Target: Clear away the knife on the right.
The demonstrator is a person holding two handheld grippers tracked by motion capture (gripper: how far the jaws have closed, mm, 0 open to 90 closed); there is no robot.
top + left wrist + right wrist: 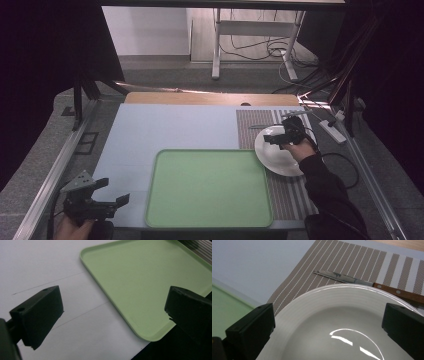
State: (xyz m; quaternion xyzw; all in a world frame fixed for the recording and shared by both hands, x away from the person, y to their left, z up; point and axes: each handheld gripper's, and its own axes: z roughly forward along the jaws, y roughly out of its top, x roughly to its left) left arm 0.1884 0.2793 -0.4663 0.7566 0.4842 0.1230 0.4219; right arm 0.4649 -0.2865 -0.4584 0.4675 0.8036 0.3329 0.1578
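Hovering wide apart over the round white ceramic plate (278,155) at frame right, seemingly to grasp it, the right tongs (278,140) work while the left tongs (114,192), also apart, idle lower left.

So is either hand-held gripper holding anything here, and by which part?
Nothing is held. The right hand-held gripper hangs open over the plate; the left hand-held gripper is open beside the tray.

A lab recording bay: black curtains (45,65) hang on both sides, metal rails (55,170) flank the pale blue-topped table (170,127), cables (272,47) tangle on the floor beneath a white desk frame (217,45), and a white power strip (332,131) lies alongside.
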